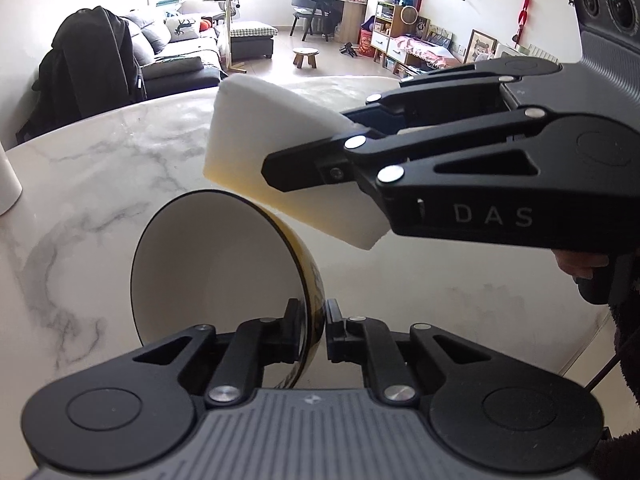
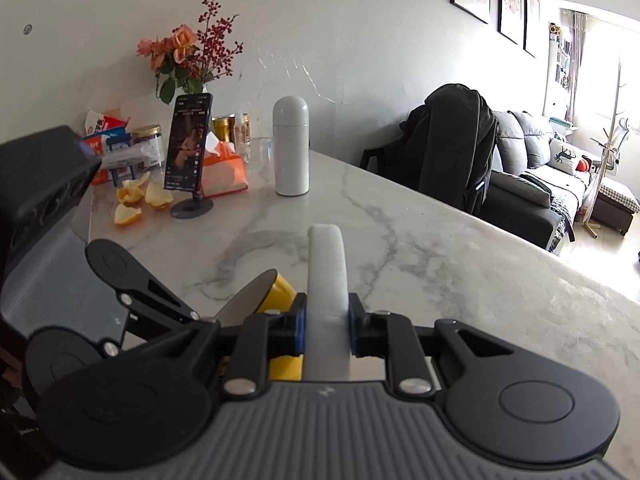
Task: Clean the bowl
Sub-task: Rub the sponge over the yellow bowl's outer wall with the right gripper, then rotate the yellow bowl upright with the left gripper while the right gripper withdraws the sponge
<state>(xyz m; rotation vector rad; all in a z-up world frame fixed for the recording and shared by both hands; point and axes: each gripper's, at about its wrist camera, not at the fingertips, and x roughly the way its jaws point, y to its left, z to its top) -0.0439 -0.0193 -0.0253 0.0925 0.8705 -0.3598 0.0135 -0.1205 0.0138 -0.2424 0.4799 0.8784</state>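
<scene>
**Bowl pinched at the rim, sponge held just above it**

Clutter sits at the far left of the table (image 2: pixel 400 240) in the right wrist view: orange peels (image 2: pixel 134 200), a phone (image 2: pixel 188 142) on a stand, a tissue box (image 2: pixel 224 170) and flowers (image 2: pixel 188 56), with jars and packets behind them that we cannot make out. A white bottle (image 2: pixel 291 146) stands to their right; in the left wrist view it shows only as a white sliver at the left edge.

The bowl (image 1: pixel 216 264) is tilted on edge, its white inside facing left, its yellow outside turned right and largely hidden. Its lower part is cut off behind the left gripper (image 1: pixel 312 336), so we cannot tell whether it touches the table. That gripper's fingers are closed narrowly on the near rim, one finger inside the bowl and one against the yellow wall.

The sponge (image 1: pixel 280 152) is clamped in the right gripper (image 1: pixel 316 152), which comes in from the right. Its back end is hidden by the fingers. Its lower edge lies just above the bowl's upper rim; whether they touch we cannot tell. In the right wrist view the sponge (image 2: pixel 326 272) sticks up between the right gripper's (image 2: pixel 326 332) fingers, and only a yellow wedge of the bowl (image 2: pixel 280 288) shows left of it.

At the far right edge, a hand (image 1: pixel 580 264) grips the handle, mostly cut off.
</scene>
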